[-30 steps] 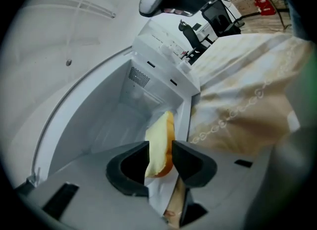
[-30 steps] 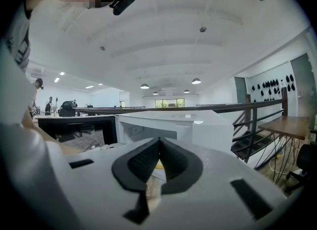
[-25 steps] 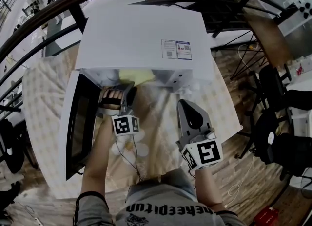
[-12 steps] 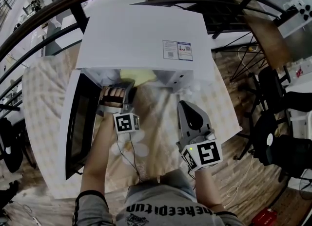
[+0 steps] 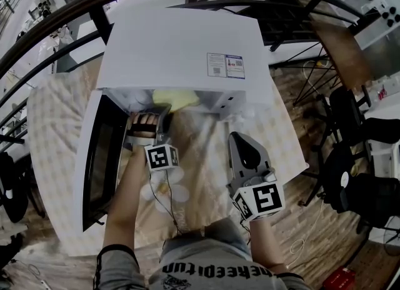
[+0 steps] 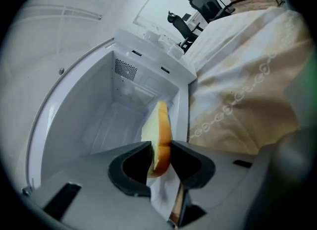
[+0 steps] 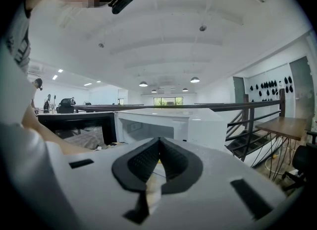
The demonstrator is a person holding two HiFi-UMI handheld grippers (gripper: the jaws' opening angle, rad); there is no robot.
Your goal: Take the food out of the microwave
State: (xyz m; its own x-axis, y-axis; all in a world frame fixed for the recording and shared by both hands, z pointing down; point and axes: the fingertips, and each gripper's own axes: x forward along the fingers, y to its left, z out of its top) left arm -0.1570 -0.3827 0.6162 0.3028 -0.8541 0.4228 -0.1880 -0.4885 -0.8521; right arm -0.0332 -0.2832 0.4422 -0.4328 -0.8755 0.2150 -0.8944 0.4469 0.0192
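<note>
Left gripper view shows your left gripper (image 6: 159,150), jaws just closing, pinching the bread (image 6: 159,125) in the microwave (image 6: 74,110) mouth; squeeze gently, draw back toward 6 o'clock; right gripper (image 7: 159,147) closed, empty.

All three views were fisheye, with black rounded corners and lines that bowed harder the farther they lay from the microwave (image 5: 181,39). Bright, even light fell from overhead and washed the microwave's top to near-blank white in the head view. Its cavity was evenly lit but soft and hazy around the bread (image 6: 159,130). In the right gripper view, ceiling lamps (image 7: 143,84) glowed above the microwave, and the right claw (image 7: 159,142), nearest the lens, was blurred.
</note>
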